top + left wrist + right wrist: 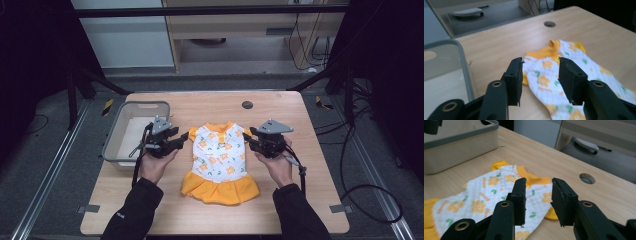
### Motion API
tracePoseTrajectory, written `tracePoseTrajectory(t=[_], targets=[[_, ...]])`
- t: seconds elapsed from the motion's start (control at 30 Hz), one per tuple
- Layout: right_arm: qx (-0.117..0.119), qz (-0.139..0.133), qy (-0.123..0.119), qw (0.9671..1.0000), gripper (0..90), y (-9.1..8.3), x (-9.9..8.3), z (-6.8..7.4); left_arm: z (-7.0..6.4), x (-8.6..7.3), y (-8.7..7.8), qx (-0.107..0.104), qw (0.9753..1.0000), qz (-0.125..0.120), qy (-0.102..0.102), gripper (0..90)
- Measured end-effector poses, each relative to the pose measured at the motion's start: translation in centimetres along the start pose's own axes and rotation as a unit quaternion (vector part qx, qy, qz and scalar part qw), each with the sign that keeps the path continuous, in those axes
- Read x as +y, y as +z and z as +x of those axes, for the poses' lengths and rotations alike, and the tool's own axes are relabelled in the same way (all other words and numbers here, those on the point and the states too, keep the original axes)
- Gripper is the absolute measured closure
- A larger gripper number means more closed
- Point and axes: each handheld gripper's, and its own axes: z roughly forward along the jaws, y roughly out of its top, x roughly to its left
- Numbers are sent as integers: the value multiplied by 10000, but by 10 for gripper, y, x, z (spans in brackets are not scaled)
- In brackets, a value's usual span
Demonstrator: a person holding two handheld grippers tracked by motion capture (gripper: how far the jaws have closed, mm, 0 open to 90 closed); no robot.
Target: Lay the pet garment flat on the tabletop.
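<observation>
A small white dress (220,152) with orange flowers, orange sleeves and an orange skirt lies flat in the middle of the wooden table (300,165), collar toward the far side. My left gripper (184,138) hovers at the dress's left sleeve, jaws open and empty. In the left gripper view the open left gripper (540,75) points over the dress (549,82) near the sleeve and collar. My right gripper (248,139) hovers at the right sleeve, also open. In the right gripper view the right gripper (538,197) frames the dress (489,192) at its shoulder.
A grey plastic bin (114,140) stands on the table's left side, close behind my left hand; it also appears as the bin (464,67) and the bin (461,145). A round cable hole (247,105) sits near the far edge. Cables trail on the floor at right.
</observation>
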Motion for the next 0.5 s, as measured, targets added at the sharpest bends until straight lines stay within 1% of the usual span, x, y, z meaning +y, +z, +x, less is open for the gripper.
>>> tracePoseTrajectory(t=[0.03, 0.1, 0.13, 0.17, 0.27, 0.3, 0.37, 0.43, 0.5], targets=[[64, 0, -3, 10000, 647, -5, -2, 3, -3, -5, -4, -79, 9999, 42, 58, 558], [180, -9, -16, 9998, 656, -13, -5, 9, -9, -15, -11, -139, 9996, 163, 194, 586], [241, -1, -2, 9997, 658, -17, -7, 12, -11, -20, -13, -192, 9994, 198, 220, 599], [304, 51, 33, 9995, 667, -21, -10, 15, -13, -25, -15, -271, 9993, 195, 194, 626], [457, 149, 131, 9988, 712, -28, -20, 24, -19, -39, -20, -465, 9982, 325, 182, 705], [505, 170, 135, 9985, 725, -29, -23, 27, -22, -44, -20, -503, 9980, 354, 171, 738], [590, 229, 198, 9978, 763, -30, -31, 31, -27, -53, -19, -570, 9970, 480, 214, 783], [696, 308, 227, 9968, 795, -29, -38, 35, -30, -59, -15, -595, 9964, 566, 231, 809], [783, 384, 241, 9959, 825, -27, -46, 39, -35, -68, -7, -633, 9951, 713, 262, 822]])
